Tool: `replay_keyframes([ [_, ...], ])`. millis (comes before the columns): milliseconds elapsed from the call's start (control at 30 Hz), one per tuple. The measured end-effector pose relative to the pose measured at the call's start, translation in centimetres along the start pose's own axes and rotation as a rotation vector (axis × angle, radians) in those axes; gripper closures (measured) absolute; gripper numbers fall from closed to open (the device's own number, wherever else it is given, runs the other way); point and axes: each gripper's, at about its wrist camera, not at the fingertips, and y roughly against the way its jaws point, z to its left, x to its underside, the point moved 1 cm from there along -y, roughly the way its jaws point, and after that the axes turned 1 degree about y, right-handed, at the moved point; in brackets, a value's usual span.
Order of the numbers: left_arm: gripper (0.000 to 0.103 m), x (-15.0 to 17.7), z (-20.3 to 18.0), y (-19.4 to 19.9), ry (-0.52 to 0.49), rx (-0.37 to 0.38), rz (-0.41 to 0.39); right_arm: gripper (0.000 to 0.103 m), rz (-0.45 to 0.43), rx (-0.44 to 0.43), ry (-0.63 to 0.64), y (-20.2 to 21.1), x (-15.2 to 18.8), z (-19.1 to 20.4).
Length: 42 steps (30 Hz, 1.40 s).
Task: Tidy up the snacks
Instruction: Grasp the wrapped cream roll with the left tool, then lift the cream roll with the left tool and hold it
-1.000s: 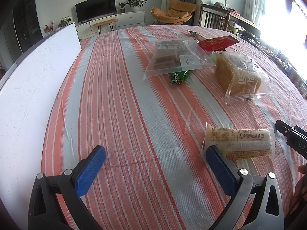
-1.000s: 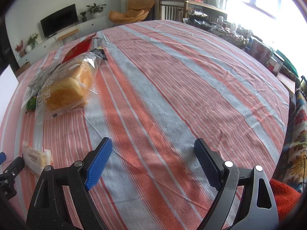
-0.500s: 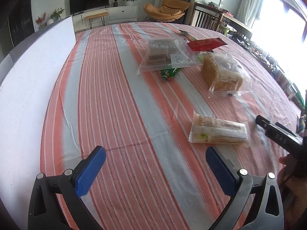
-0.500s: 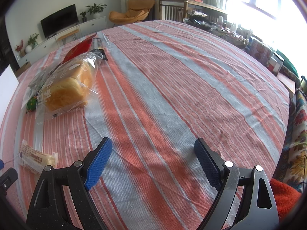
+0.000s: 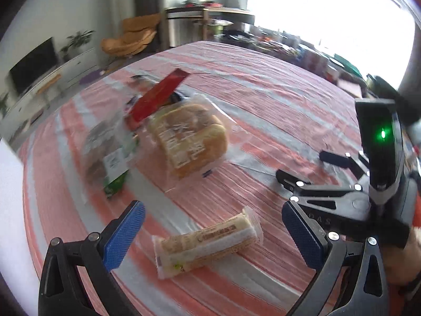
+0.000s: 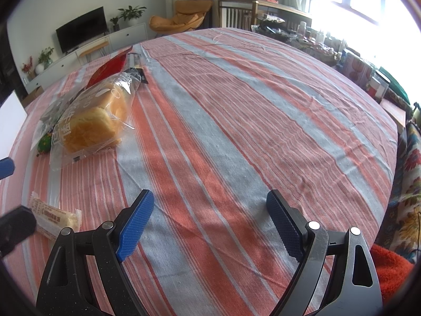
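The left gripper (image 5: pixel 210 234) hovers with jaws apart over a long wrapped cake bar (image 5: pixel 208 239) lying on the striped tablecloth (image 6: pixel 236 121), while the right gripper (image 6: pixel 208 223), jaws also apart, holds nothing just beside it. Beyond sits a bagged bread loaf (image 5: pixel 189 138), then a clear biscuit bag (image 5: pixel 105 147) over a green packet (image 5: pixel 115 184), with a red packet (image 5: pixel 158 94) farthest

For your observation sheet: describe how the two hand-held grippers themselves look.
Both the left hand-held gripper and the right hand-held gripper have black, cut-out fingers with silver rivets and blue textured pads. The right one's body carries a green light.
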Motion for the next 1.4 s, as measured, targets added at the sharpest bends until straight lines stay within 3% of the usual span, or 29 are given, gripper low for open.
replay_keyframes([
  [200, 0.001, 1.0, -0.7, -1.7, -0.170, 0.119, 0.165, 0.013, 0.000, 0.002, 0.001, 0.1, 0.0, 0.0],
  [267, 0.010, 1.7, -1.1, -1.7, -0.205, 0.142, 0.209, 0.013, 0.001, 0.002, 0.002, 0.1, -0.1, 0.0],
  [400, 0.014, 2.8, -2.5, -0.6, -0.302, 0.164, 0.256, 0.013, 0.000, 0.003, 0.002, 0.1, 0.0, 0.0],
  [567, 0.013, 1.4, -3.3, -0.3, -0.350, 0.051, 0.169, 0.013, 0.000, 0.002, 0.002, 0.1, 0.0, 0.0],
  [667, 0.011, 1.6, -3.3, -2.6, -0.407, -0.020, 0.224, 0.013, 0.000, 0.002, 0.002, 0.1, 0.0, 0.0],
  [700, 0.010, 1.4, -3.1, -2.6, -0.395, -0.005, 0.199, 0.013, 0.000, 0.002, 0.002, 0.1, -0.1, 0.0],
  [867, 0.009, 1.1, -0.9, -3.8, -0.214, 0.031, 0.249, 0.012, 0.000, 0.003, 0.002, 0.1, 0.0, 0.0],
  [933, 0.019, 1.4, -0.2, -3.6, -0.112, 0.042, 0.231, 0.012, 0.000, 0.002, 0.002, 0.1, 0.0, 0.0],
  [1067, 0.061, 2.5, 0.2, -2.0, 0.024, -0.042, 0.176, 0.012, 0.000, 0.003, 0.002, 0.1, -0.1, 0.0],
  [1100, 0.065, 2.9, 0.4, -1.6, 0.062, -0.061, 0.176, 0.012, 0.000, 0.003, 0.002, 0.1, 0.0, 0.0],
  [1200, 0.068, 4.3, 1.6, -0.5, 0.190, -0.124, 0.173, 0.012, 0.000, 0.003, 0.002, 0.1, 0.0, 0.0],
  [1333, 0.068, 6.1, 4.5, 0.9, 0.342, -0.267, 0.149, 0.012, 0.000, 0.003, 0.002, 0.1, 0.0, 0.0],
  [1400, 0.068, 6.4, 5.5, 1.0, 0.398, -0.278, 0.136, 0.012, 0.000, 0.003, 0.002, 0.1, 0.0, 0.0],
])
